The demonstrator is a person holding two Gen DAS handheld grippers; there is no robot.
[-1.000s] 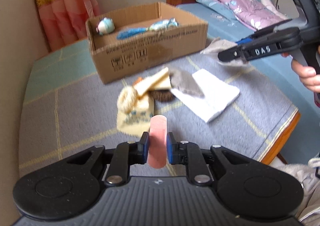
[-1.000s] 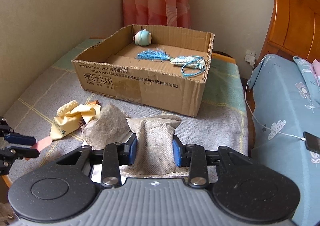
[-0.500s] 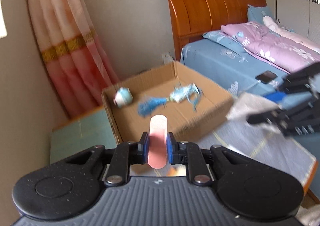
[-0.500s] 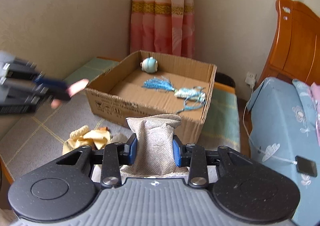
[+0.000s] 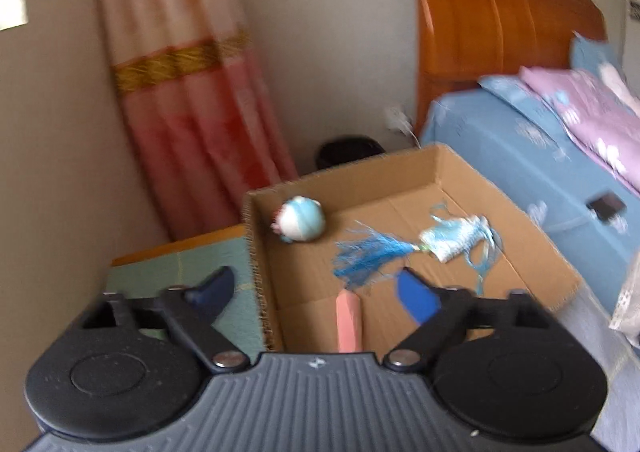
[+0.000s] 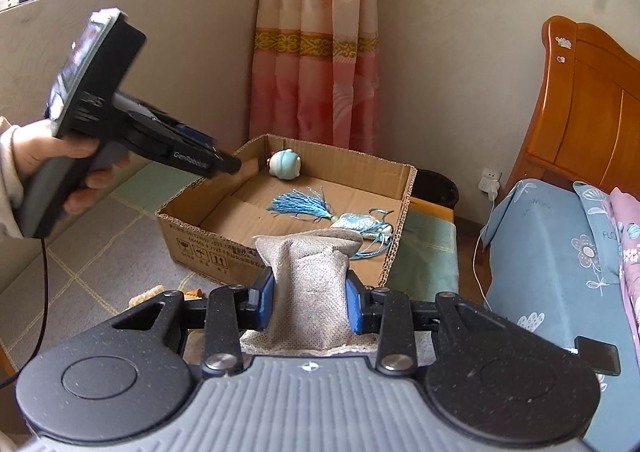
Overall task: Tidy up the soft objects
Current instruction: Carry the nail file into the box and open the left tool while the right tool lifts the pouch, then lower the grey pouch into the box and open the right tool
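Left gripper (image 5: 316,288): at the lower centre of its own view, jaws spread wide apart over the near left corner of the box; in the right wrist view it reaches in from the left with its tip at the box's left wall.
Pink strip (image 5: 349,320): low centre of the left view, loose between the parted fingers and touching neither, inside the box; whether it rests on the box floor I cannot tell.
Cardboard box (image 6: 192,236): mid-frame, open-topped, on the grey checked cover.
Round blue toy (image 5: 301,218): in the box's far left corner.
Blue tassel (image 5: 370,256): centre of the box floor, joined to a pale blue pouch (image 5: 456,238) on its right.
Right gripper (image 6: 309,302): bottom centre of its view, clamped on a grey fabric pouch (image 6: 308,288), held upright on the near side of the box, outside it.
Bed (image 6: 560,272): right edge, blue sheet, orange wooden headboard.
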